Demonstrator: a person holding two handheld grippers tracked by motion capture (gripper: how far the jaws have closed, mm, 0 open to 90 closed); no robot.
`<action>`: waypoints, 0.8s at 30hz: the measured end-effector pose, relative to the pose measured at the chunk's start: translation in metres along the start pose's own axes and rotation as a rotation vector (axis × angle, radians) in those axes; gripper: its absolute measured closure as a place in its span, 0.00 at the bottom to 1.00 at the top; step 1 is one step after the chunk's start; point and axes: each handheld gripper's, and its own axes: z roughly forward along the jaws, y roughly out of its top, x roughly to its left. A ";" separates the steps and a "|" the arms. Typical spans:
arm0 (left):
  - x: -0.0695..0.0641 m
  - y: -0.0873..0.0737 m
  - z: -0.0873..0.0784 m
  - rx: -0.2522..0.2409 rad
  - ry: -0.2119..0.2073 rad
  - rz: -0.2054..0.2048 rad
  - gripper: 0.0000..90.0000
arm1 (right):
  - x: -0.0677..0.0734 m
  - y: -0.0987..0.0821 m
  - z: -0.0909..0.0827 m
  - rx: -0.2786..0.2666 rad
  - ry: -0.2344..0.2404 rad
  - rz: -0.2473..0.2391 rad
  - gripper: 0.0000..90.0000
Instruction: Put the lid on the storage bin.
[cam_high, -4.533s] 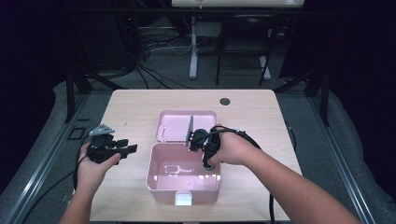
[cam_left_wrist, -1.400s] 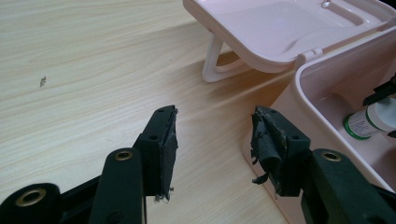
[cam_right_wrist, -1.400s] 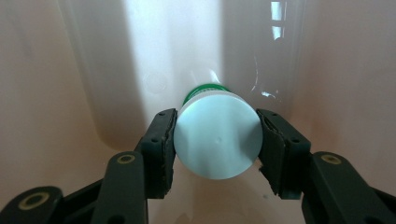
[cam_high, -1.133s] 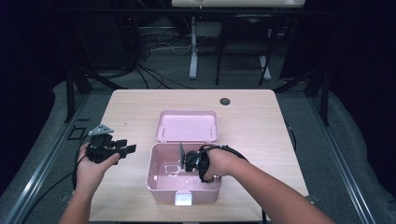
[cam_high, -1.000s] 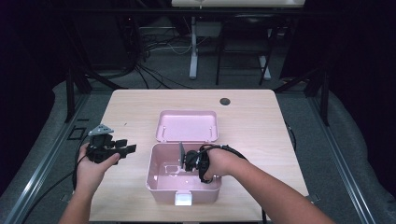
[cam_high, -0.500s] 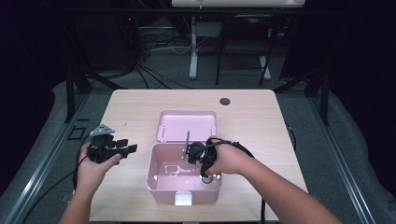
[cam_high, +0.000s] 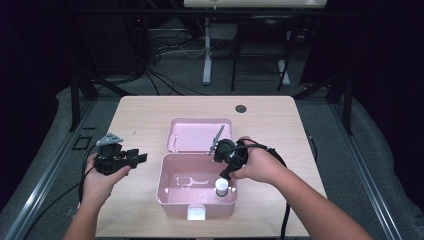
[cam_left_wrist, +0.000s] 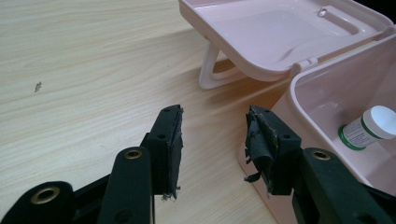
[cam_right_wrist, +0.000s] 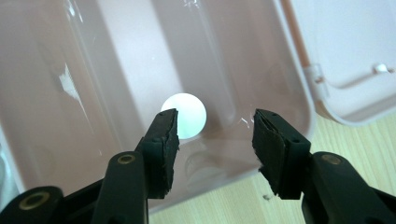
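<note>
An open pink box (cam_high: 167, 187) stands mid-table, its lid (cam_high: 197, 135) laid back behind it. A small white-capped bottle (cam_high: 221, 186) stands upright inside, near the right wall. My right gripper (cam_high: 226, 170) hangs above it, pointing down. In the right gripper view the round cap (cam_right_wrist: 187, 114) lies well below the open gripper (cam_right_wrist: 212, 135), whose jaws have just been closing slightly on nothing. My left gripper (cam_high: 141, 158) hovers left of the box. Its jaws have just been closing too, and it (cam_left_wrist: 214, 126) is open over bare wood. The bottle (cam_left_wrist: 369, 127) shows a green-banded label there.
The wooden table (cam_high: 145, 115) has a dark round hole (cam_high: 241, 108) at its back right. A white latch (cam_high: 196, 214) sits on the box's front wall. Cables trail from both grippers off the near edge. Bare wood runs behind and left of the box.
My right gripper has risen out of the box and drifted back toward the lid, while the bottle stays standing inside. The left hand has not moved.
</note>
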 end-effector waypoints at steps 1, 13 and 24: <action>0.000 0.000 0.000 -0.001 0.001 0.004 0.62 | -0.001 -0.001 -0.002 -0.007 -0.004 0.007 0.56; -0.005 0.001 0.001 -0.007 -0.011 0.012 0.62 | -0.021 -0.019 -0.013 -0.041 -0.016 0.134 0.57; -0.022 0.006 -0.003 -0.017 -0.087 0.054 0.66 | -0.051 -0.037 -0.018 -0.134 -0.046 0.329 0.62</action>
